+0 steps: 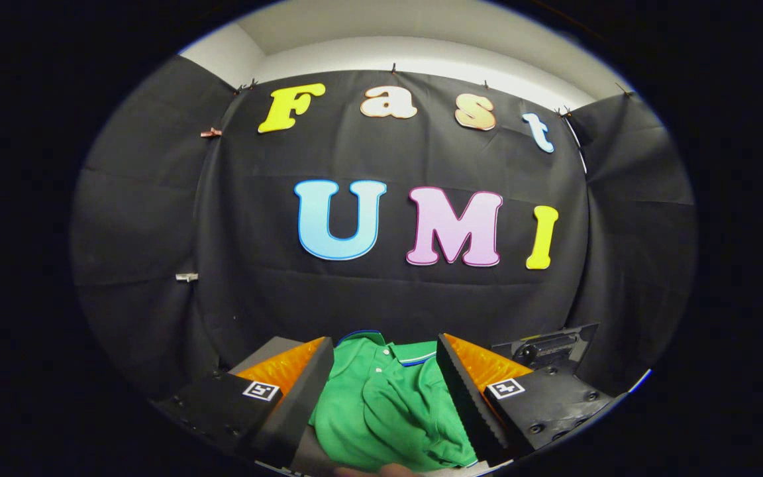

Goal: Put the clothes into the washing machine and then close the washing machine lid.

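Fingers (318, 391) spread wide — green polo shirt (388, 411) lies between them; untouched.

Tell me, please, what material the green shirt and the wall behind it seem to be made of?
The green shirt, lying between the open tool's fingers, looks like soft matte knit, probably cotton polo fabric: it folds loosely and has a buttoned, striped collar. The wall looks like thin matte black cloth: it shows creases and is clipped up at the top.

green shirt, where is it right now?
Gripper view: the green polo shirt lies between the open gripper fingers, collar toward the booth wall, neither finger clearly pressing on it.
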{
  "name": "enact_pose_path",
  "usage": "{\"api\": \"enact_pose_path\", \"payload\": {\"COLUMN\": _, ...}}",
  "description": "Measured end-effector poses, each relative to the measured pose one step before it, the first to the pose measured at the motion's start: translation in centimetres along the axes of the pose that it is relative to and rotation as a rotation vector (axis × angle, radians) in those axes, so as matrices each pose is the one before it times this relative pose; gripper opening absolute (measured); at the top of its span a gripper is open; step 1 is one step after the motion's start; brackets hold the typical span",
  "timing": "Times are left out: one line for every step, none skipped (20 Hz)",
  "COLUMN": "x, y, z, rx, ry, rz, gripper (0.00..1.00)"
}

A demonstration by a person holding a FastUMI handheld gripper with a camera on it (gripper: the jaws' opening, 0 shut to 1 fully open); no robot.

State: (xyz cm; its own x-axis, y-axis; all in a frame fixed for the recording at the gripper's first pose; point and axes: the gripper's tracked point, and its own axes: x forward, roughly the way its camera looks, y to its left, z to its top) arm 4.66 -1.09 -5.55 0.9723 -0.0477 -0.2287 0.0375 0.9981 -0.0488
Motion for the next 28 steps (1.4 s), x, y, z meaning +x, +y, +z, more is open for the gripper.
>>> {"api": "enact_pose_path", "payload": {"x": 0.663, "y": 0.263, "z": -1.167, "rx": -0.01824, "ry": 0.06636, "rz": 0.01985, "gripper": 0.98}}
{"api": "enact_pose_path", "payload": {"x": 0.835, "y": 0.078, "z": -1.267, "rx": -0.00192, "ry": 0.05854, "rz": 0.01187, "gripper": 0.98}}
{"api": "enact_pose_path", "payload": {"x": 0.847, "y": 0.067, "z": -1.313, "rx": 0.0039, "ry": 0.06895, "rz": 0.01743, "gripper": 0.98}}
{"api": "enact_pose_path", "payload": {"x": 0.771, "y": -0.224, "z": -1.02, "rx": 0.00062, "ry": 0.06376, "rz": 0.00031, "gripper": 0.98}}
{"api": "enact_pose_path", "payload": {"x": 0.767, "y": -0.559, "z": -1.039, "rx": -0.00546, "ry": 0.06168, "rz": -0.01626, "gripper": 0.98}}
{"api": "enact_pose_path", "payload": {"x": 0.625, "y": -0.564, "z": -0.527, "rx": 0.00156, "ry": 0.04295, "rz": -0.02034, "gripper": 0.98}}
{"api": "enact_pose_path", "payload": {"x": 0.643, "y": -0.393, "z": -0.114, "rx": 0.0056, "ry": 0.02738, "rz": -0.01647, "gripper": 0.99}}
{"api": "enact_pose_path", "payload": {"x": 0.596, "y": -0.465, "z": -0.023, "rx": 0.00022, "ry": 0.01898, "rz": -0.01736, "gripper": 0.99}}
{"api": "enact_pose_path", "payload": {"x": 0.502, "y": -0.093, "z": -0.048, "rx": 0.00097, "ry": 0.01371, "rz": -0.00161, "gripper": 0.98}}
{"api": "enact_pose_path", "payload": {"x": 0.477, "y": 0.193, "z": -0.03, "rx": 0.0, "ry": 0.01222, "rz": 0.00661, "gripper": 0.99}}
{"api": "enact_pose_path", "payload": {"x": 0.345, "y": 0.233, "z": -0.105, "rx": -0.00911, "ry": 0.01547, "rz": 0.00315, "gripper": 0.98}}
{"api": "enact_pose_path", "payload": {"x": 0.164, "y": 0.231, "z": -0.097, "rx": -0.01277, "ry": 0.01004, "rz": 0.00245, "gripper": 0.98}}
{"api": "enact_pose_path", "payload": {"x": 0.155, "y": 0.143, "z": 0.03, "rx": -0.01075, "ry": 0.00667, "rz": 0.00112, "gripper": 0.98}}
{"api": "enact_pose_path", "payload": {"x": 0.102, "y": 0.171, "z": -0.045, "rx": -0.0084, "ry": 0.00618, "rz": 0.00314, "gripper": 0.98}}
{"api": "enact_pose_path", "payload": {"x": 0.351, "y": -0.013, "z": -0.153, "rx": -0.00397, "ry": 0.01043, "rz": -0.00238, "gripper": 0.98}}
{"api": "enact_pose_path", "payload": {"x": 0.306, "y": -0.05, "z": -0.384, "rx": 0.00521, "ry": 0.01616, "rz": -0.00127, "gripper": 0.97}}
{"api": "enact_pose_path", "payload": {"x": 0.346, "y": -0.071, "z": -0.633, "rx": 0.01727, "ry": 0.02578, "rz": -0.00144, "gripper": 0.97}}
{"api": "enact_pose_path", "payload": {"x": 0.405, "y": 0.064, "z": -0.832, "rx": 0.0277, "ry": 0.03629, "rz": 0.00129, "gripper": 0.97}}
{"api": "enact_pose_path", "payload": {"x": 0.524, "y": 0.049, "z": -1.029, "rx": 0.03148, "ry": 0.04639, "rz": 0.00168, "gripper": 0.98}}
{"api": "enact_pose_path", "payload": {"x": 0.312, "y": 0.229, "z": -0.907, "rx": 0.02905, "ry": 0.04413, "rz": 0.004, "gripper": 0.97}}
{"api": "enact_pose_path", "payload": {"x": -0.071, "y": 0.127, "z": 0.376, "rx": 0.02089, "ry": 0.01291, "rz": 0.01019, "gripper": 0.98}}
{"api": "enact_pose_path", "payload": {"x": 0.325, "y": 0.097, "z": 0.263, "rx": 0.00843, "ry": 0.00869, "rz": 0.01897, "gripper": 0.98}}
{"api": "enact_pose_path", "payload": {"x": 0.252, "y": 0.078, "z": -0.35, "rx": -0.00537, "ry": 0.00705, "rz": 0.01781, "gripper": 0.93}}
{"api": "enact_pose_path", "payload": {"x": 0.144, "y": 0.581, "z": 0.237, "rx": -0.0117, "ry": -0.00907, "rz": 0.04052, "gripper": 0.85}}
{"api": "enact_pose_path", "payload": {"x": -0.131, "y": -0.095, "z": -0.195, "rx": -0.02422, "ry": 0.00573, "rz": 0.01246, "gripper": 0.78}}
{"api": "enact_pose_path", "payload": {"x": -0.103, "y": 0.249, "z": 0.303, "rx": -0.0268, "ry": -0.02114, "rz": 0.02172, "gripper": 0.71}}
{"api": "enact_pose_path", "payload": {"x": -0.187, "y": 0.07, "z": -0.009, "rx": -0.03107, "ry": -0.0063, "rz": 0.00497, "gripper": 0.58}}
{"api": "enact_pose_path", "payload": {"x": 0.013, "y": 0.085, "z": -0.124, "rx": -0.02514, "ry": -0.00139, "rz": 0.00749, "gripper": 0.46}}
